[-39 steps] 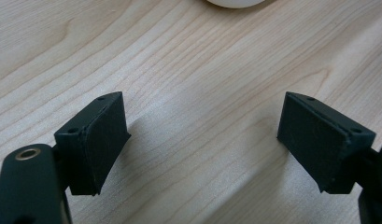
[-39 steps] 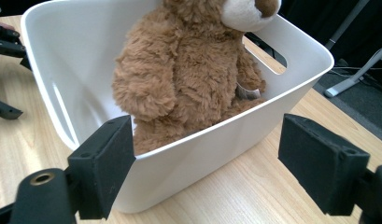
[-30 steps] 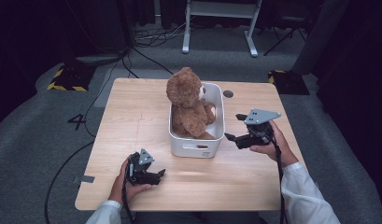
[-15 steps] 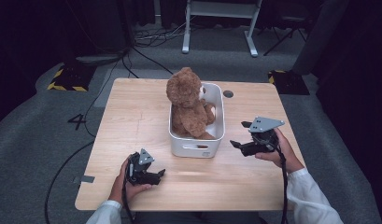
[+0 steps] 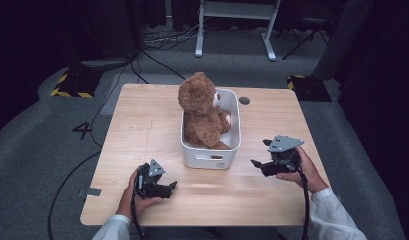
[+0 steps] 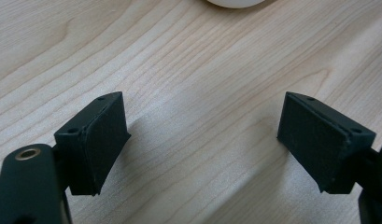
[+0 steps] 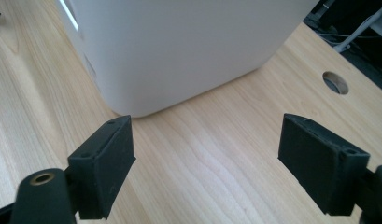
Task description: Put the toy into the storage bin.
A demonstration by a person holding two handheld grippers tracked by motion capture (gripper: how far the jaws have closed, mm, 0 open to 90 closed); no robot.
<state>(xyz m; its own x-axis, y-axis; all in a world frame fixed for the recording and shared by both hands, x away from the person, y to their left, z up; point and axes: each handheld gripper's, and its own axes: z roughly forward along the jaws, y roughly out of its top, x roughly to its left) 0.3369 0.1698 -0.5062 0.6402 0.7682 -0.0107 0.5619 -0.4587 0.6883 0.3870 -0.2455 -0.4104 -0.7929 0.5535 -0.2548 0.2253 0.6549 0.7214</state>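
The table (image 5: 142, 125) is pale wood with a fine grain and a soft sheen. At its twelve o'clock the bin (image 5: 210, 159) looks like smooth white plastic, the teddy bear (image 5: 199, 112) inside like brown shaggy plush. Both grippers' pads (image 6: 102, 140) are matt black.

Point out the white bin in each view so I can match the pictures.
High view: the white bin stands mid-table, with a teddy bear inside.
Left gripper view: a white sliver of it at the top edge.
Right gripper view: its wall spans the upper picture.
Shared landmark: the wooden table; its round hole lies beside the bin.
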